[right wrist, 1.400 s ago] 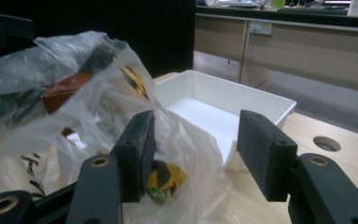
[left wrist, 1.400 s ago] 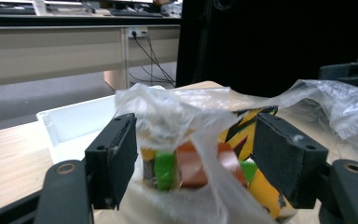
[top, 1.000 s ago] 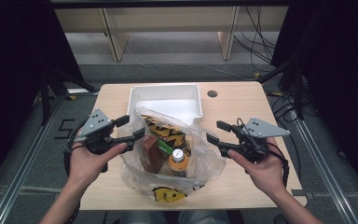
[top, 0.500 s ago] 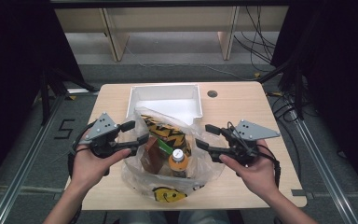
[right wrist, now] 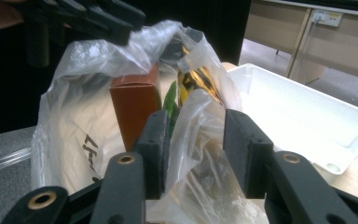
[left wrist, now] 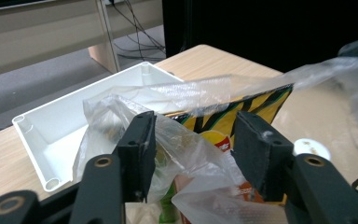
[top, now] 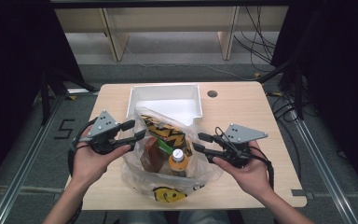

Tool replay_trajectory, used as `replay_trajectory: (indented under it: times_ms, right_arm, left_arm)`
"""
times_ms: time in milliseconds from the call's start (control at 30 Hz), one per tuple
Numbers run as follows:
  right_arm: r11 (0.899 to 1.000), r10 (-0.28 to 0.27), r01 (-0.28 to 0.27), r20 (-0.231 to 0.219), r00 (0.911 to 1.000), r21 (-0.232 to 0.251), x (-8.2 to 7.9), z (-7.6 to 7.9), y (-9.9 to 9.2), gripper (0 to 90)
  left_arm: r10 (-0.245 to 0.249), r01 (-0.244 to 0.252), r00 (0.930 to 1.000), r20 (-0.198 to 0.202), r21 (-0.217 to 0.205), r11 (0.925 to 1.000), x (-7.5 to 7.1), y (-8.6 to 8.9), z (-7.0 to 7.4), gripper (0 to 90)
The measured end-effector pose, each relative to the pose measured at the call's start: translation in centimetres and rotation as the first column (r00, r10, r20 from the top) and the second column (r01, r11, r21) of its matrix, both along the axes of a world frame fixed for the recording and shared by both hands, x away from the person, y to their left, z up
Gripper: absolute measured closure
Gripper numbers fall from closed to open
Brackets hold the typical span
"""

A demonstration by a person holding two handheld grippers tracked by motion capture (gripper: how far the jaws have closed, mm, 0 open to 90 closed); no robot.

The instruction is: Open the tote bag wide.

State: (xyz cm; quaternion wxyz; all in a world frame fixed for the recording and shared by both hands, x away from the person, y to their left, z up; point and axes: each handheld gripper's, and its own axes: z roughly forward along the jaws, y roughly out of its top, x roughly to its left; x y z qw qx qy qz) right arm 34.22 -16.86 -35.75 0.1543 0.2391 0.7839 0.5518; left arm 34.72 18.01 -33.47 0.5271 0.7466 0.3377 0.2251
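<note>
A clear plastic bag (top: 168,186) with a yellow smiley stands open near the table's front edge. It holds a yellow-and-black snack pack (top: 161,128), a brown box (top: 150,156) and a bottle with a white cap (top: 178,154). My left gripper (top: 137,129) is at the bag's left rim. Its jaws have just been closing, with loose film (left wrist: 186,140) between the still-parted pads. My right gripper (top: 198,142) is at the right rim. Its jaws have also been closing, and a fold of film (right wrist: 196,116) hangs in the gap.
A white tray (top: 168,98) sits right behind the bag, at the table's (top: 242,107) far edge. A round cable hole (top: 212,94) lies to the tray's right. Dark floor, cables and wooden furniture legs lie beyond the table.
Both pairs of jaws stand narrower around the bag's rim. The right gripper has edged in toward the bag, while the left hand has stayed put.
</note>
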Motion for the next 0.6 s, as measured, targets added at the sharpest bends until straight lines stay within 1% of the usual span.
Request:
replay_trajectory:
  times_ms: [33, 67, 100, 133, 200, 267, 300, 333, 367, 400, 433, 467, 500, 533, 567, 600]
  right_arm:
    - [1.000, -0.017, 0.017, -0.007, 0.9998, -0.005, 0.0, -0.1, -0.1, 59.3]
    - [1.000, -0.017, 0.017, -0.007, 0.9998, -0.005, 0.0, -0.1, -0.1, 59.3]
    - [1.000, -0.017, 0.017, 0.027, 0.9995, -0.001, 0.2, -0.3, -0.1, 56.9]
    - [1.000, -0.007, 0.007, 0.005, 1.0000, 0.003, 0.1, -0.4, 0.0, 56.2]
    - [1.000, -0.014, 0.014, -0.001, 0.9999, 0.010, 0.2, -0.4, 0.1, 54.7]
    - [1.000, -0.018, 0.018, 0.000, 0.9998, 0.005, 0.2, -0.4, 0.1, 54.5]
    - [1.000, -0.013, 0.013, 0.034, 0.9994, -0.006, 0.4, -0.4, 0.0, 54.5]
    - [1.000, -0.019, 0.019, 0.031, 0.9993, -0.014, 0.4, -0.5, 0.0, 54.7]
    - [0.999, -0.030, 0.030, 0.006, 0.9995, -0.016, 0.3, -0.5, 0.0, 55.5]
    - [0.999, -0.030, 0.030, 0.006, 0.9995, -0.016, 0.3, -0.5, 0.0, 55.5]
    - [0.999, -0.027, 0.027, -0.012, 0.9996, -0.019, 0.2, -0.5, 0.1, 56.5]
    - [0.999, -0.025, 0.026, 0.019, 0.9995, -0.029, 0.4, -0.5, 0.0, 57.2]
    - [0.999, -0.018, 0.019, 0.026, 0.9995, -0.027, 0.5, -0.6, 0.0, 58.2]
    - [0.999, -0.027, 0.027, 0.008, 0.9996, -0.023, 0.3, -0.6, 0.0, 59.5]
    - [0.999, -0.026, 0.027, 0.012, 0.9996, -0.022, 0.4, -0.6, 0.0, 60.2]
    - [0.999, -0.030, 0.030, 0.005, 0.9995, -0.021, 0.3, -0.7, 0.1, 61.0]
  left_arm:
    - [-0.006, 0.007, 1.0000, 0.001, -0.009, 0.9999, -0.5, 0.2, 0.2, 39.7]
    - [-0.006, 0.007, 1.0000, 0.001, -0.009, 0.9999, -0.5, 0.2, 0.2, 37.7]
    - [-0.010, 0.010, 0.9999, -0.003, -0.010, 0.9999, -0.6, 0.2, 0.2, 36.0]
    - [-0.014, 0.014, 0.9999, -0.008, -0.008, 0.9999, -0.7, 0.2, 0.2, 34.4]
    - [-0.006, 0.006, 0.9998, -0.017, 0.016, 0.9998, -0.7, 0.2, 0.0, 31.7]
    - [0.000, 0.000, 0.9999, -0.015, 0.023, 0.9997, -0.6, 0.2, -0.1, 30.6]
    - [0.010, -0.009, 0.9999, -0.012, 0.038, 0.9993, -0.2, 0.1, -0.3, 29.7]
    - [0.010, -0.009, 0.9999, -0.012, 0.038, 0.9993, -0.2, 0.1, -0.3, 29.5]
    - [0.009, -0.009, 0.9999, -0.006, 0.063, 0.9979, 0.1, -0.1, -0.5, 29.5]
    - [0.009, -0.009, 0.9999, -0.006, 0.063, 0.9979, 0.1, -0.1, -0.5, 30.0]
    - [0.003, -0.003, 1.0000, -0.006, 0.075, 0.9972, 0.5, -0.3, -0.7, 31.5]
    - [0.000, 0.001, 1.0000, -0.006, 0.088, 0.9961, 0.6, -0.4, -0.7, 33.9]
    - [0.001, 0.000, 1.0000, -0.007, 0.106, 0.9944, 0.8, -0.5, -0.7, 36.6]
    - [0.002, -0.001, 1.0000, -0.004, 0.116, 0.9933, 0.9, -0.6, -0.7, 39.8]
    - [0.002, -0.002, 1.0000, -0.003, 0.128, 0.9918, 1.0, -0.7, -0.7, 43.8]
    - [0.002, -0.002, 1.0000, -0.003, 0.128, 0.9918, 1.0, -0.7, -0.7, 46.7]
